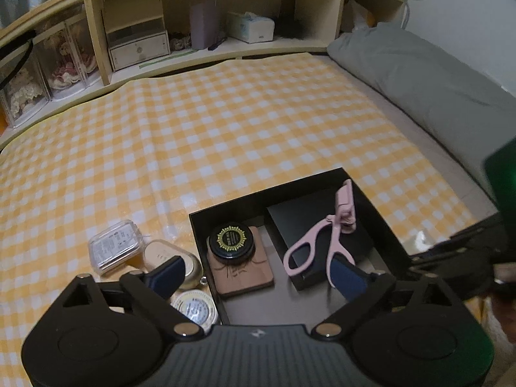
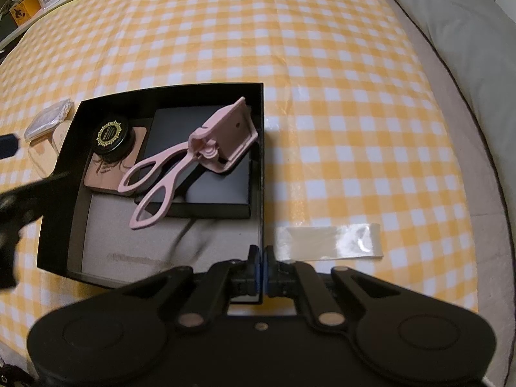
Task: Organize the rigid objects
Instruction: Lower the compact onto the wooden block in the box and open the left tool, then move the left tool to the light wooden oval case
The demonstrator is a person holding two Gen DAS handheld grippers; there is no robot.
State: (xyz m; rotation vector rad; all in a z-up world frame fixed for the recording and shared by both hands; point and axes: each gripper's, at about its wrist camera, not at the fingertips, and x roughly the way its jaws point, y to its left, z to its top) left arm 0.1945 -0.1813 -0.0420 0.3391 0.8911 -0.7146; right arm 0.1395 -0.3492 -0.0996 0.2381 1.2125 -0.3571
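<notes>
An open black box [image 1: 274, 196] [image 2: 64, 187] lies on the yellow checked cloth. Inside it a pink scissor-handled tool [image 1: 335, 225] [image 2: 180, 167] rests on a flat black case [image 1: 306, 213] [image 2: 219, 190]. Beside them a round black jar with a gold emblem [image 1: 230, 240] [image 2: 111, 135] sits on a pinkish-brown flat case [image 1: 248, 277] [image 2: 106, 174]. My left gripper [image 1: 258, 275] hovers wide open over the box's near left corner, holding nothing. My right gripper [image 2: 260, 267] is shut on the box's right wall.
Left of the box lie a clear plastic case [image 1: 114, 246], a beige compact [image 1: 161, 253] and a round tin [image 1: 195, 309]. A strip of clear tape [image 2: 329, 242] lies on the cloth right of the box. A shelf unit [image 1: 206, 25] stands behind, a grey pillow [image 1: 419, 74] to the right.
</notes>
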